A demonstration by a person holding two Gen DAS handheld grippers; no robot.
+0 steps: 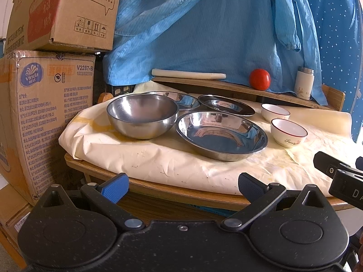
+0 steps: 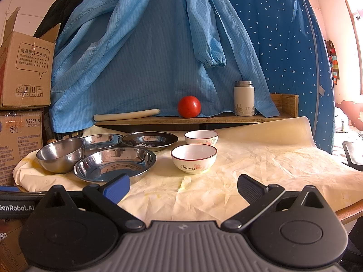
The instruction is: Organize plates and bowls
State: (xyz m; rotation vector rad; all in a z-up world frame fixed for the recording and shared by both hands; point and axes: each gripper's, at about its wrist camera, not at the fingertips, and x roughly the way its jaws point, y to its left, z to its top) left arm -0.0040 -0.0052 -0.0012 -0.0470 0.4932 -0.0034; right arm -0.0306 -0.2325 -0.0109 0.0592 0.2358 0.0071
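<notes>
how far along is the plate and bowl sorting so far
Nothing looks done yet. The steel bowl, the three steel plates (near, back left, dark one) and both ceramic bowls (near, far) sit singly on the table, nothing stacked. Nothing is in hand: left gripper and right gripper hover with jaws open and empty. All grouping remains.

Left gripper [image 1: 182, 187]: jaws spread wide, blue-padded fingers [image 1: 114, 187] level and pointing forward, nothing between them. Right gripper [image 2: 183, 188]: likewise spread wide and holding nothing, fingers [image 2: 248, 187] level; its black body shows at the right edge of the left wrist view.
</notes>
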